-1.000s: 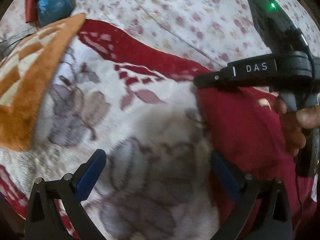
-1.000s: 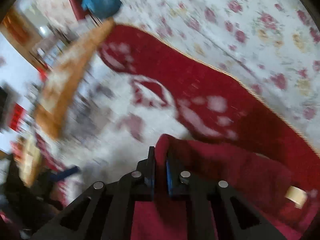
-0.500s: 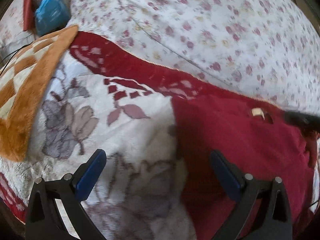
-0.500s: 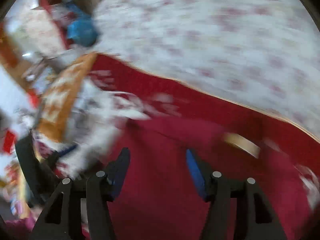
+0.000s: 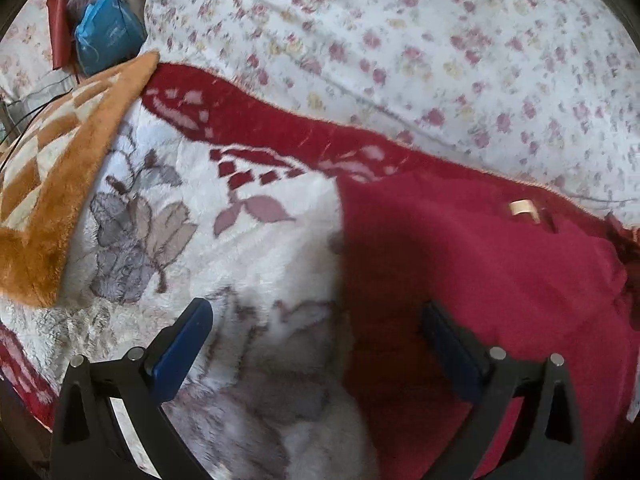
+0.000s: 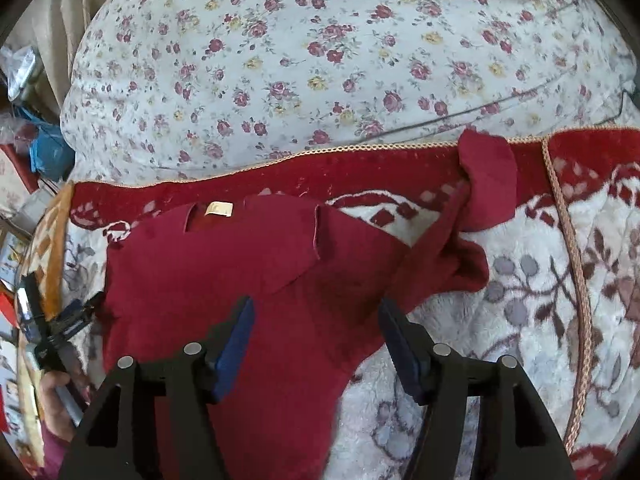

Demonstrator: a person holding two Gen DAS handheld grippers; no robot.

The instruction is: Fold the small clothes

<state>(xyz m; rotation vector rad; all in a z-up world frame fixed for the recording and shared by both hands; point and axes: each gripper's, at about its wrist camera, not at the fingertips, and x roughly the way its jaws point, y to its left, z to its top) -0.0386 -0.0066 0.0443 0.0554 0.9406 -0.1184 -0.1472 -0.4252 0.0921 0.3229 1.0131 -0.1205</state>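
One fold is already in the shirt, which lies on the blanket with its left side turned inward and its right sleeve still spread. My right gripper has just been opening and hangs empty above the shirt; the left gripper is open over the shirt's left edge. I would pinch the sleeve cuff next and carry it inward. Open blanket lies right; the quilt borders behind.

Both tongs have black frames, silver screws and blue pads; a sleeve, possibly magenta, shows blurrily.
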